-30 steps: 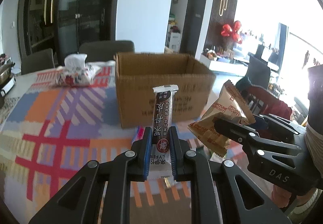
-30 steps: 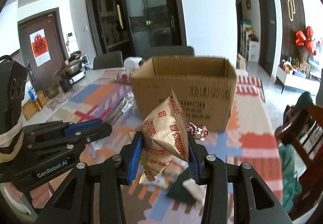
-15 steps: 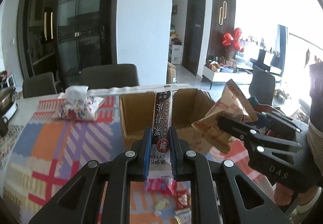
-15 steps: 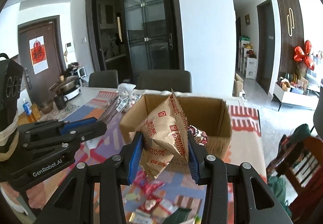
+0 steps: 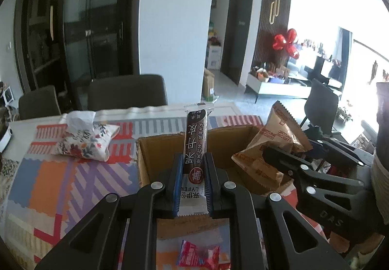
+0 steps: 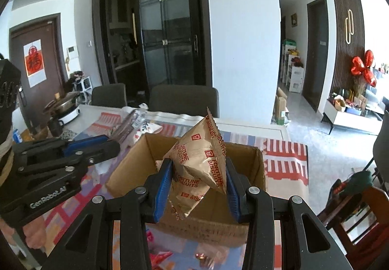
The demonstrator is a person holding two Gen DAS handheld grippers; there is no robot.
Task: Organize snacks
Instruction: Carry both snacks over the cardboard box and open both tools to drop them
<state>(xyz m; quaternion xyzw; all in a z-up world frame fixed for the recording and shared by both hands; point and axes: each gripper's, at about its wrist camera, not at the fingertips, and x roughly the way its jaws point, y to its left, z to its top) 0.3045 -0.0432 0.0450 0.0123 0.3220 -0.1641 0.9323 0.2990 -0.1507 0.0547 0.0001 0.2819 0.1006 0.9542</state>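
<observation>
Left gripper [image 5: 193, 182] with jaws clenched on an upright snack bar [image 5: 196, 141], long axis toward 12 o'clock, and right gripper [image 6: 198, 187] grasping a biscuit packet [image 6: 199, 165], both poised at the near rim of the open cardboard box [image 5: 145, 160] on the table [image 5: 48, 172], right slightly nearer its interior.

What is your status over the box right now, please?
Left gripper shut on brown snack bar. Right gripper shut on Fortune Biscuits bag. Both above open cardboard box. Nothing blocking.
</observation>
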